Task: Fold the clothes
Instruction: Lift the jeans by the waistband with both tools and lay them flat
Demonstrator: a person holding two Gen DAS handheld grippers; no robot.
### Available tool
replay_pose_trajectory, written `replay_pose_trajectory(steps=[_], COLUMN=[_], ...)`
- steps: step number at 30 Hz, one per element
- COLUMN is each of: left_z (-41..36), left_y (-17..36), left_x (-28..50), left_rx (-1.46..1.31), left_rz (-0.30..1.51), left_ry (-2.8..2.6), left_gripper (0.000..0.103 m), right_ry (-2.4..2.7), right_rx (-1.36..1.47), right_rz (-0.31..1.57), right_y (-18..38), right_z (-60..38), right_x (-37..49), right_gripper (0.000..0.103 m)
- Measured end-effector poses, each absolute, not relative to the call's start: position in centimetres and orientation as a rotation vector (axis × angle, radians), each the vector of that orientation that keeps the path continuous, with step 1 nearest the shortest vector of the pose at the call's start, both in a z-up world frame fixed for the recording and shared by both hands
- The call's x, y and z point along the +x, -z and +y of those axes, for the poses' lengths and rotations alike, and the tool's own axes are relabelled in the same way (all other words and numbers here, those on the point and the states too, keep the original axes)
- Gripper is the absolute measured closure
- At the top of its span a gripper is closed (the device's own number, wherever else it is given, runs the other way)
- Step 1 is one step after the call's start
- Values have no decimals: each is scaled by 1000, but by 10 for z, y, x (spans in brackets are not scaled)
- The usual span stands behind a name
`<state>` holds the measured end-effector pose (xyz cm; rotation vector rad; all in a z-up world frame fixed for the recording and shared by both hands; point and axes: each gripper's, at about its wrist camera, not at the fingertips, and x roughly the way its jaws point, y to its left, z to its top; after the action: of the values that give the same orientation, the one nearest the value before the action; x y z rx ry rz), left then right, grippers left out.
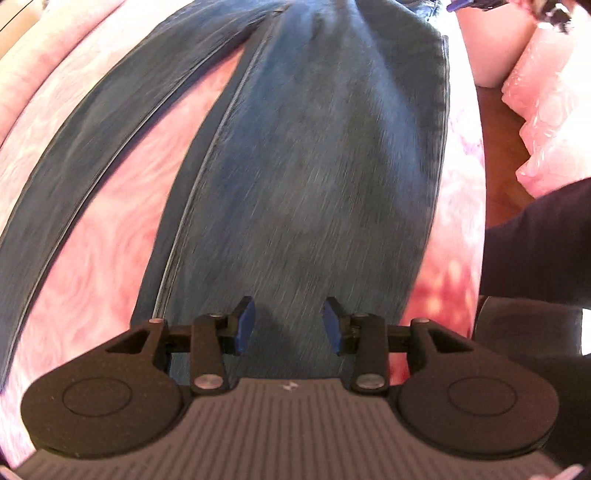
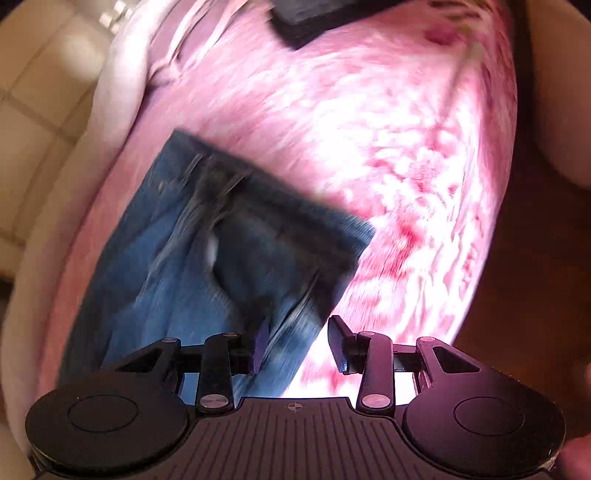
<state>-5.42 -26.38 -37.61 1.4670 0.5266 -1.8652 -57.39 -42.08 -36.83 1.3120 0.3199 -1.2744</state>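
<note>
Blue jeans (image 1: 314, 155) lie spread on a pink patterned bedspread (image 1: 110, 229), one leg running straight ahead of my left gripper and the other angling off to the left. My left gripper (image 1: 289, 325) is open and empty, just above the leg's near end. In the right wrist view the waist end of the jeans (image 2: 229, 251) lies ahead and to the left. My right gripper (image 2: 297, 349) is open and empty, over the jeans' right edge. Both views are blurred by motion.
The bedspread (image 2: 388, 147) covers the bed, with a dark folded item (image 2: 314, 14) at its far end. Brown floor (image 1: 502, 155) and a pink quilt (image 1: 554, 110) lie to the right of the bed. A dark sleeve (image 1: 535, 251) shows at right. Tiled floor (image 2: 37, 110) at left.
</note>
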Motion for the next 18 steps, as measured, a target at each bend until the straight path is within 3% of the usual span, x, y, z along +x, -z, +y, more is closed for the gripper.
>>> replay_pose_trajectory(steps=[2, 4, 5, 9, 15, 16, 18], left_z=[-272, -277, -280, -282, -269, -264, -250], left_y=[379, 378, 376, 374, 375, 374, 370], left_x=[-67, -78, -83, -98, -106, -106, -102], left_rx=[1495, 1527, 1534, 1549, 1555, 1545, 1526], left_rz=[518, 508, 507, 523, 572, 587, 607], left_ry=[1861, 1849, 1843, 1797, 1700, 1680, 1645], left_gripper=[67, 67, 67, 67, 67, 67, 66], right_ry=[1262, 1242, 1225, 1155, 1030, 1038, 1076], right_rx=[1372, 1423, 1436, 1439, 1318, 1307, 1275], right_rz=[235, 210, 219, 264, 574, 578, 597], right_y=[388, 394, 391, 365, 347, 347, 343], right_z=[-427, -433, -437, -460, -484, -480, -473], right_x=[-584, -597, -606, -647, -634, -633, -631], right_gripper=[65, 87, 91, 92, 90, 87, 71])
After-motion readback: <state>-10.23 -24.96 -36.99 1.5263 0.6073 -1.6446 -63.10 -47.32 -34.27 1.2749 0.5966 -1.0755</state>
